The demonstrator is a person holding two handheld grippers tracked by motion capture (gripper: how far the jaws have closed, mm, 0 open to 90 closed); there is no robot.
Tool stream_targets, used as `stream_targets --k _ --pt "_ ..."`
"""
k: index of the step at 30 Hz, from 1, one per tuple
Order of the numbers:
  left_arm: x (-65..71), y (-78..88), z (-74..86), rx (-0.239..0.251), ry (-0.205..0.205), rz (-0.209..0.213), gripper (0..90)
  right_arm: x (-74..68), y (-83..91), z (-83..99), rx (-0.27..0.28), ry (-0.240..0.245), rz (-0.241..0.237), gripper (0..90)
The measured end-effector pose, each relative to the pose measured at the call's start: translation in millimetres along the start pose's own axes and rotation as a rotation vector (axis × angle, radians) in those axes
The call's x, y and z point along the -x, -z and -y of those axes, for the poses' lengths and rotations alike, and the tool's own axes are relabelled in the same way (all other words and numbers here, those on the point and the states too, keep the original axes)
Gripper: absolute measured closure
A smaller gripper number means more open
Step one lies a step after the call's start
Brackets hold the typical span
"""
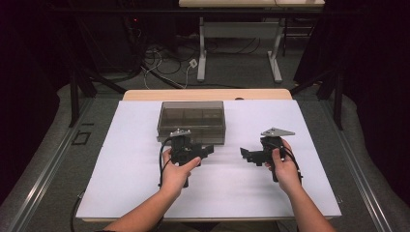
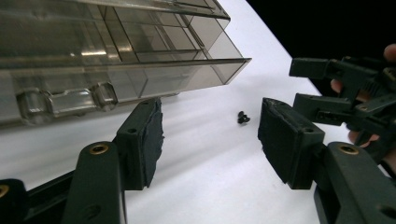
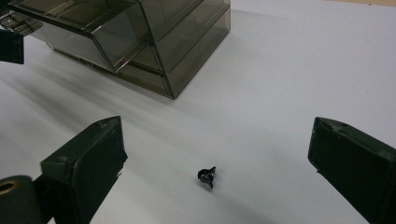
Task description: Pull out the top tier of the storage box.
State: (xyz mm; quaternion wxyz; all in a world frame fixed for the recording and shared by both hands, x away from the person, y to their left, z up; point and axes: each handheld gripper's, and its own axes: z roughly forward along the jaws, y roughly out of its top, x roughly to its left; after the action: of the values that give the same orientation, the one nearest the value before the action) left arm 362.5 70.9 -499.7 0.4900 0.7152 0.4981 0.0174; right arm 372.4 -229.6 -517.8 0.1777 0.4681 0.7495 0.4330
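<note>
**Lining up on the small black screw beside the box**

I hold my left gripper [image 1: 209,152] at the near right corner of the smoky clear compartment box [image 1: 192,121], its jaws spread with nothing between them. My right gripper [image 1: 245,153] sits further right of the box, its jaws also spread wide and empty.

The small black screw [image 3: 207,175] lies loose on the white bench [image 1: 145,183], off the box's near right corner and apart from it, in the gap between my two grippers. I keep both sets of jaws aimed inward at it, I judge so either can close on so tiny a piece. The box sits just behind, its empty compartments close at hand, likely where the screw belongs.
</note>
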Motion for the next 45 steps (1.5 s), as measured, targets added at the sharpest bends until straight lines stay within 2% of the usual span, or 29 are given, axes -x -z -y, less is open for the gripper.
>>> stream_targets --k 2,6,14,19,27,35,39,42,45 --pt "0.7 1.6 -1.1 -0.002 -0.031 -0.012 39.6 0.0 -0.1 0.0 0.0 0.001 0.0 3.4" --pt "2.0 4.6 -2.6 0.0 -0.036 -0.019 39.4 0.1 -0.3 0.2 -0.001 0.001 0.001 3.5" --pt "3.4 11.1 -5.8 -0.015 -0.08 -0.048 39.1 0.1 -0.3 0.3 -0.001 0.001 0.0 3.5" --pt "3.2 15.0 -9.1 -0.019 -0.087 -0.059 32.7 0.3 -0.5 0.4 -0.002 0.0 0.001 3.5" --pt "0.1 21.4 -15.2 -0.028 -0.151 -0.116 24.7 0.2 -0.5 0.5 -0.003 0.002 0.001 3.5" --pt "-11.9 31.4 -21.7 -0.025 -0.152 -0.167 18.9 0.4 -0.4 0.5 -0.003 0.003 0.002 3.6" --pt "-19.4 35.9 -24.7 -0.054 -0.173 -0.179 16.3 0.2 -0.7 0.7 -0.003 0.007 0.003 3.7" --pt "-23.6 39.1 -27.2 -0.066 -0.162 -0.184 16.2 0.3 -0.8 0.7 -0.004 0.007 0.003 3.7" --pt "-27.9 43.9 -30.9 -0.053 -0.151 -0.207 15.8 0.0 -1.0 0.8 -0.006 0.009 0.005 3.7"
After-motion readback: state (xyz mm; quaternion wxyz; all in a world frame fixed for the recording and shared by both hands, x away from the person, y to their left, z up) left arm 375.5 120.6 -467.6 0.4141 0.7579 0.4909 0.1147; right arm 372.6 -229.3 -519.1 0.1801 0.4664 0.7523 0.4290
